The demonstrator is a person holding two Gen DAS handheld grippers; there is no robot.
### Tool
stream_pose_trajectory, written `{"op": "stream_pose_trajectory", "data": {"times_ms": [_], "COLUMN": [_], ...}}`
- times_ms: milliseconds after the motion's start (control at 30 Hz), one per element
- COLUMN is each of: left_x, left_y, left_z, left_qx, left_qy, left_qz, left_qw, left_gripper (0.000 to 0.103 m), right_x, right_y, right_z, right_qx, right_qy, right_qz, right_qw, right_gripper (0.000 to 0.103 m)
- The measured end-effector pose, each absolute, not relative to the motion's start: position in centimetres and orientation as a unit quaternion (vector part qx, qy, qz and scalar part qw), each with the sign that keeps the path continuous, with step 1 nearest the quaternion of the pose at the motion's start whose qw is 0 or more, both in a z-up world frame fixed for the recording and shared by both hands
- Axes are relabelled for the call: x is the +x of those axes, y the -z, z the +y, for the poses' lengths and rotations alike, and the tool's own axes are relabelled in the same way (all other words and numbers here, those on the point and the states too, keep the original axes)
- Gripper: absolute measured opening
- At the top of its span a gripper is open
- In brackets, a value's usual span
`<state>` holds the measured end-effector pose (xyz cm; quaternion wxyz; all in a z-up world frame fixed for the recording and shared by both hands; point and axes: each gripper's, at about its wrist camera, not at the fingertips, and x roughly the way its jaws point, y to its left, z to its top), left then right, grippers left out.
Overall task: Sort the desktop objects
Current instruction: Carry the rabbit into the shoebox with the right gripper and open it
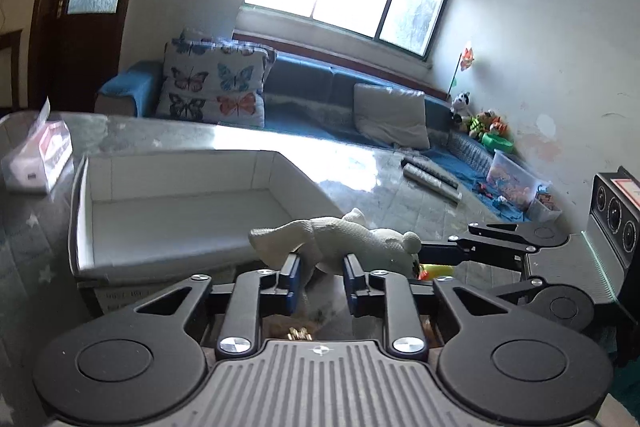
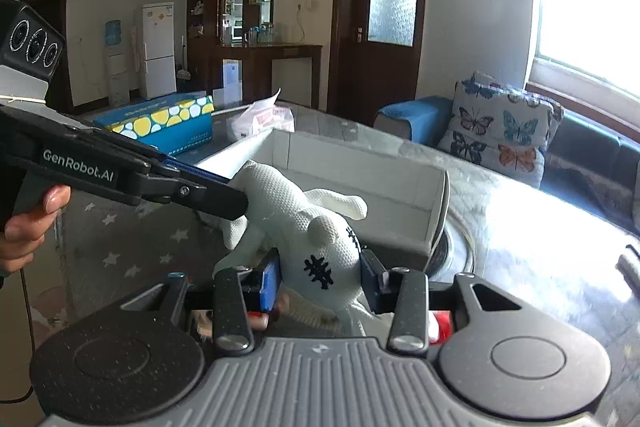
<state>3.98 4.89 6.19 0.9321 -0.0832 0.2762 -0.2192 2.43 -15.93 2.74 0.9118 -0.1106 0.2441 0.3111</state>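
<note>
Behind the right tool's (image 2: 320, 283) blue fingers, the white plush toy's (image 2: 320, 239) lower body is hidden, and small red and skin-toned items beneath it cannot be identified. In the left wrist view, a yellow-green object (image 1: 436, 271) is mostly covered by the toy's head. The tissue pack (image 1: 38, 157) near the counter's far-left corner is blurred.

Black left gripper (image 1: 320, 277) with blue finger pads (image 1: 291, 283), 2 round hinge discs, silver screw heads and a grey ribbed body. Matching right gripper (image 2: 320, 281), speckled with dust. White "GenRobot.AI" lettering along the left gripper's side; 3 round lenses in a black housing (image 2: 34, 41); thin dark cable (image 2: 28, 331).
</note>
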Motion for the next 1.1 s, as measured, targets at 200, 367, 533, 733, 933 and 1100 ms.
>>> {"op": "stream_pose_trajectory", "data": {"times_ms": [200, 367, 533, 733, 933, 1100], "left_x": [6.4, 9.4, 12.4, 16.1, 17.4, 16.8], "left_y": [-7.3, -7.2, -5.7, -3.0, -1.3, -1.8], "left_z": [6.7, 8.6, 9.6, 10.5, 10.5, 10.3], "left_qx": [-0.093, -0.100, -0.103, -0.105, -0.095, -0.087], "left_qy": [0.194, 0.162, 0.129, 0.090, 0.064, 0.058], "left_qz": [0.258, 0.261, 0.290, 0.337, 0.367, 0.360], "left_qw": [0.942, 0.946, 0.943, 0.931, 0.923, 0.927], "left_gripper": [0.019, 0.019, 0.019, 0.019, 0.020, 0.022], "right_x": [5.7, 9.4, 13.3, 17.4, 20.2, 20.4], "right_y": [-4.6, -5.0, -4.1, -1.4, 0.9, 0.9], "right_z": [-13.6, -10.5, -8.0, -6.1, -5.3, -6.4], "right_qx": [-0.136, -0.165, -0.179, -0.193, -0.180, -0.162], "right_qy": [-0.317, -0.326, -0.337, -0.340, -0.335, -0.327], "right_qz": [0.232, 0.233, 0.263, 0.311, 0.358, 0.365], "right_qw": [0.910, 0.902, 0.886, 0.866, 0.853, 0.857], "right_gripper": [0.041, 0.041, 0.041, 0.042, 0.049, 0.050]}}
